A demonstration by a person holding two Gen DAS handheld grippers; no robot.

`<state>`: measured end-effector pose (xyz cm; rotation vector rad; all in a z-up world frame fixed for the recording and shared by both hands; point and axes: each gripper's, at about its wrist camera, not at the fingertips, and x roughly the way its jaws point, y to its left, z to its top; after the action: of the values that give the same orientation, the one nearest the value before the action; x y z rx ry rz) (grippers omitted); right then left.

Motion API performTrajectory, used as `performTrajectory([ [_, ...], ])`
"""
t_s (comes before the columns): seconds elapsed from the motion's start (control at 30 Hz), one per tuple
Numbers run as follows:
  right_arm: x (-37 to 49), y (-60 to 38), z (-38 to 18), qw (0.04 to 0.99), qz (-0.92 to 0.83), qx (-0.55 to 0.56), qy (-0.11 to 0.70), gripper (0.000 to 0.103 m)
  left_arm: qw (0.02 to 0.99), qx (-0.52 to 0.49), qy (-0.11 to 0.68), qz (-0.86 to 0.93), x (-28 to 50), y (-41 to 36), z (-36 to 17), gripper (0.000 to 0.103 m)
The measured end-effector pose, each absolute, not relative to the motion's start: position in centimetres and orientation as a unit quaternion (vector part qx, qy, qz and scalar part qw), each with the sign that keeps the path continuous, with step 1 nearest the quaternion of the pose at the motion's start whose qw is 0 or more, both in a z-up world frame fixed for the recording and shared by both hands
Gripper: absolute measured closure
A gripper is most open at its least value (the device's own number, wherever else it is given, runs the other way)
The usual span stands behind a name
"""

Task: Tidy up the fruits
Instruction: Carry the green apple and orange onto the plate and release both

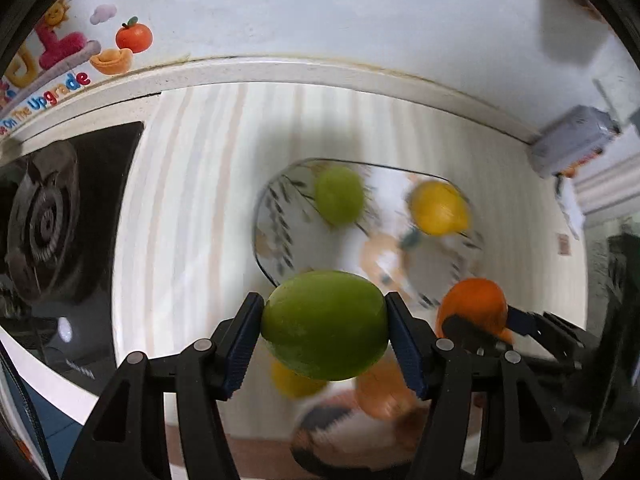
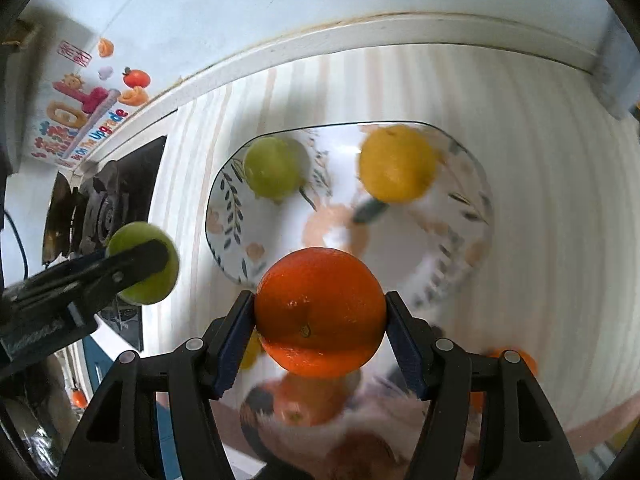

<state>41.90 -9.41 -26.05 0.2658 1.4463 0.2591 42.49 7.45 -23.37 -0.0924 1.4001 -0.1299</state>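
My left gripper (image 1: 325, 326) is shut on a green fruit (image 1: 325, 324) and holds it above the counter, just short of the plate. My right gripper (image 2: 320, 314) is shut on an orange (image 2: 320, 312), also in the air near the plate's front edge. The floral plate (image 2: 400, 248) lies ahead with a green fruit (image 2: 272, 168) at its back left and a yellow fruit (image 2: 396, 164) at its back right. The held orange also shows in the left wrist view (image 1: 472, 304), and the held green fruit in the right wrist view (image 2: 144, 264). More fruits lie blurred below both grippers.
A black gas stove (image 1: 56, 216) sits to the left of the striped counter mat (image 1: 192, 208). A tiled wall with fruit stickers (image 1: 132, 36) runs behind. A grey box (image 1: 572, 140) stands at the back right. A bowl-like container (image 2: 304, 412) with fruit lies below.
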Motion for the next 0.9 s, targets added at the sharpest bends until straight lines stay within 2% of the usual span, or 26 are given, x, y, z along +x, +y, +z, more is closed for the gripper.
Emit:
performTrajectory([
  [0.3, 45.3, -4.9, -31.8, 0.718, 0.141, 0.098, 0.674, 0.036, 0.703, -0.095, 0.704, -0.042, 47.4, 9.5, -30.7, 0.044],
  [0.77, 46.3, -4.0, -33.9, 0.697, 0.154, 0.109, 0.692, 0.035, 0.678, -0.088, 0.729, -0.029, 48.2, 8.7, -33.5, 0.044],
  [0.83, 46.2, -4.0, -33.6, 0.699, 0.147, 0.100, 0.692, 0.023, 0.679, -0.091, 0.728, -0.028, 48.0, 8.6, -33.3, 0.043],
  [0.9, 46.2, -4.1, -33.2, 0.699, 0.144, 0.100, 0.693, 0.020, 0.680, -0.096, 0.726, -0.031, 47.9, 8.7, -33.2, 0.042],
])
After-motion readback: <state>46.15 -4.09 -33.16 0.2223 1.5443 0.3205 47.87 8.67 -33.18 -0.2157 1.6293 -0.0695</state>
